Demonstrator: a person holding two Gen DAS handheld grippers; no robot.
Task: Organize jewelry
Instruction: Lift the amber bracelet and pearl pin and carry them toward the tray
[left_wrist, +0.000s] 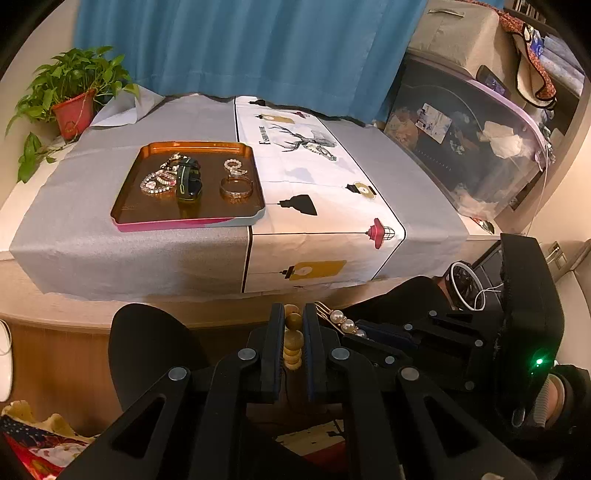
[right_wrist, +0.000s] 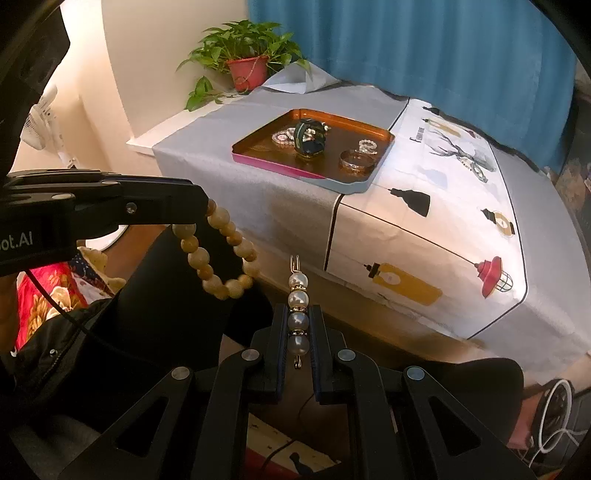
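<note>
A: The tray (left_wrist: 236, 220) sits near the worktop's (left_wrist: 129, 254) front edge, well apart from both tools.

B: The left tool (left_wrist: 293, 325) pinches a bead bracelet (right_wrist: 218, 254); the right tool (right_wrist: 298, 328) pinches a pearl hairpin (right_wrist: 298, 295), both held off the worktop.

Copper tray (left_wrist: 129, 199); blue curtain (left_wrist: 258, 44); yellowish-tan bead bracelet (right_wrist: 221, 254).

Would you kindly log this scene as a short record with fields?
Left tongs: shut on bead bracelet
Right tongs: shut on pearl clip
Tray: on grey cloth, holds watch, bangle, other jewelry
Plant: far left corner
Both tongs: off the table, short of tray
</note>
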